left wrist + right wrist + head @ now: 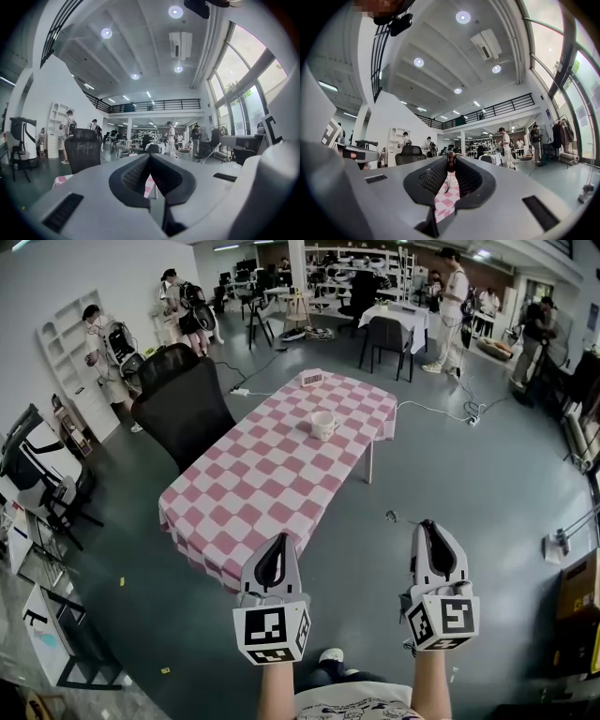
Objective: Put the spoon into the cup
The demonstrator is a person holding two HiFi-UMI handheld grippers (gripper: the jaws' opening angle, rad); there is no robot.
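Short of the checked tabletop (262, 486) | right claw (451, 158) clenched on dark spoon (451, 165) | left claw (150, 156) closed, empty | white cup (323, 425) mid-tabletop, well apart | step: carrying | next: reach cup, lower spoon in.

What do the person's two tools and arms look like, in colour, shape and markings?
Both the left tool and the right tool have pale grey shells tapering to a tip, with black ribbed pads inside. Each carries a cube with black-and-white square markers at its rear. The forearms are bare of sleeves; a white printed T-shirt shows below.
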